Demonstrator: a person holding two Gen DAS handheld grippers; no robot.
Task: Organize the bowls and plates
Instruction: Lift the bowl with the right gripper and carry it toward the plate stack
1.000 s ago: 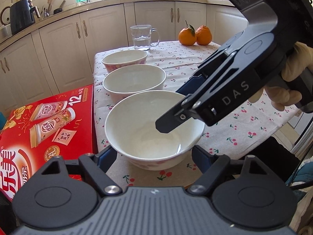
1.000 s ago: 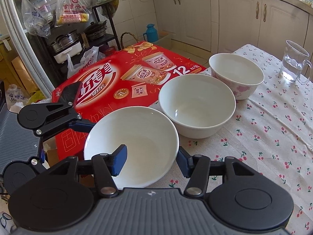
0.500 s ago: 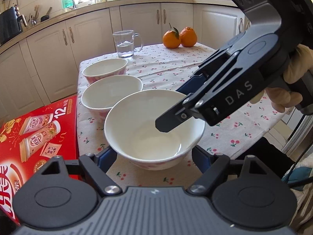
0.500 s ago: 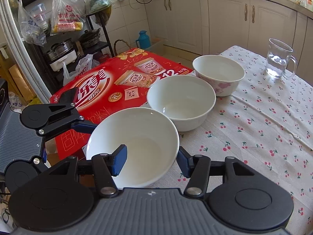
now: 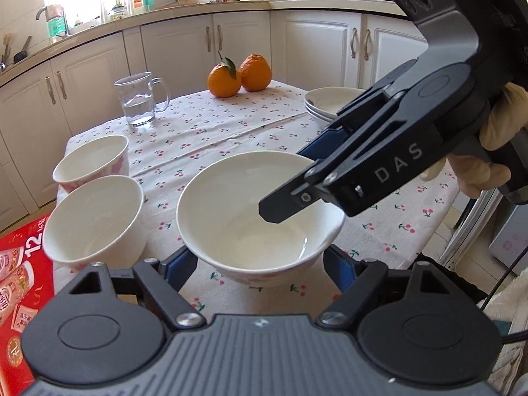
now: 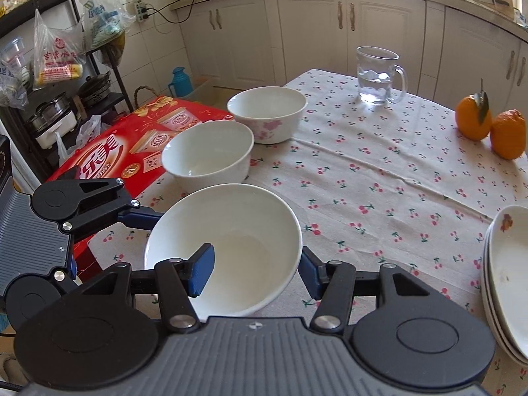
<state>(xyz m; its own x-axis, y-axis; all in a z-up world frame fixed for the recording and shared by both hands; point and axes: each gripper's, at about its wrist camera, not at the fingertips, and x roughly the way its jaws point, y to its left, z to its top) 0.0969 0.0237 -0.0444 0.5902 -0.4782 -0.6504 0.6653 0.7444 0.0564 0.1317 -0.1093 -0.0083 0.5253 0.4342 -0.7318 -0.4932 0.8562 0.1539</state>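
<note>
A white bowl [image 5: 250, 211] is held above the cherry-print tablecloth [image 5: 231, 132]. My left gripper [image 5: 260, 264] clasps its sides from below. My right gripper [image 6: 257, 270] pinches its rim, one finger inside [image 6: 201, 269] and one outside; the bowl also shows in the right wrist view [image 6: 231, 247]. Two more white bowls stand at the table's left edge: a plain one [image 5: 94, 221] and a pink-flowered one [image 5: 90, 160]. A stack of shallow plates [image 5: 330, 102] sits at the far right, seen also in the right wrist view [image 6: 508, 280].
A glass pitcher of water [image 5: 138, 102] and two oranges [image 5: 239, 76] stand at the back of the table. A red gift box [image 6: 132, 142] lies left of the table. Kitchen cabinets [image 5: 231, 49] run behind.
Both grippers have carried the held bowl to the right, away from the two standing bowls. The plate stack has come into view on the right.
</note>
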